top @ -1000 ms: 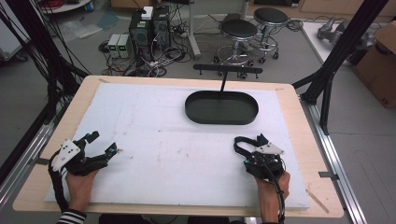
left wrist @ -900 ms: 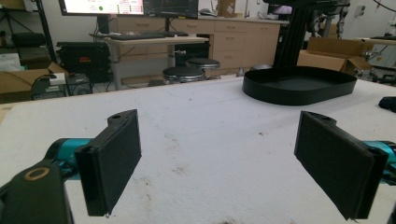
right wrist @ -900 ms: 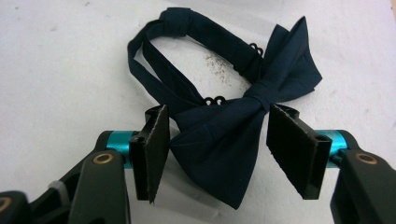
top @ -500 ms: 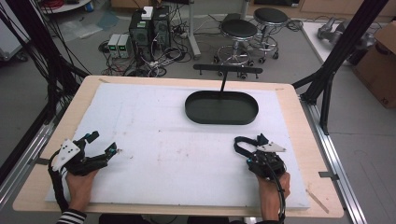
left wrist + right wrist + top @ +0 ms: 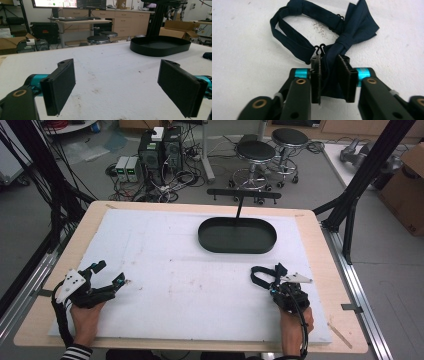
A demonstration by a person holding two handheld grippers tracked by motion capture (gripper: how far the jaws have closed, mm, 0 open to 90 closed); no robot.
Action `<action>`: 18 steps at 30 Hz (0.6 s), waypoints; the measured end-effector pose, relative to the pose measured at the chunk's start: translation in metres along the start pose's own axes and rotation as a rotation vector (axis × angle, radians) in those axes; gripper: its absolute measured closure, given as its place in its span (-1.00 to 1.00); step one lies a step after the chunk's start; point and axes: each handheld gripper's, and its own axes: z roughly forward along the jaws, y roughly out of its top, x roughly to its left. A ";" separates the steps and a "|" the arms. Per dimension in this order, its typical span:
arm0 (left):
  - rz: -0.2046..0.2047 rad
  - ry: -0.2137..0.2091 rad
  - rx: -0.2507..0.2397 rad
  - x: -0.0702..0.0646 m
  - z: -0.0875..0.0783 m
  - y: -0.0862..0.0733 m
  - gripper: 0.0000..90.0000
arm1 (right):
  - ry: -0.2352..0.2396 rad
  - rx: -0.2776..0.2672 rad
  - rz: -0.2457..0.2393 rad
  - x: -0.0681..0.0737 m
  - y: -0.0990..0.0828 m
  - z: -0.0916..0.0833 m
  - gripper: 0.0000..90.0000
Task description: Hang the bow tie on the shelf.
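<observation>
- I see the bow tie lying on the white mat, near the mat's right edge, with its strap making a loop toward the middle.
- My right gripper is clenched on one wing of the bow tie, low on the mat; the right hand comes from the near edge.
- My left gripper rests near the left edge with jaws wide apart, grasping nothing.
- Between the two grippers the mat is free.
- A black tray stands farther away, well apart from the bow tie.
</observation>
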 end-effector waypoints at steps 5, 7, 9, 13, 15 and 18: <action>0.000 0.000 0.000 0.000 0.000 0.000 -0.67 | 0.010 -0.002 0.025 -0.003 0.000 -0.001 0.77; 0.000 0.000 0.000 0.000 0.000 0.000 -0.67 | 0.013 -0.005 0.029 -0.003 0.000 -0.002 0.78; 0.000 0.000 0.000 0.000 0.000 0.000 -0.67 | 0.020 -0.017 0.038 -0.004 0.000 -0.002 0.79; 0.001 0.000 0.000 0.000 0.000 0.000 -0.67 | 0.033 -0.037 0.042 -0.004 0.000 -0.005 0.80; 0.002 0.000 0.000 0.000 0.000 0.000 -0.67 | 0.044 -0.039 0.035 -0.003 0.001 -0.006 0.80; 0.004 -0.002 0.000 0.000 0.000 0.000 -0.67 | 0.062 -0.063 0.023 -0.002 0.003 -0.007 0.80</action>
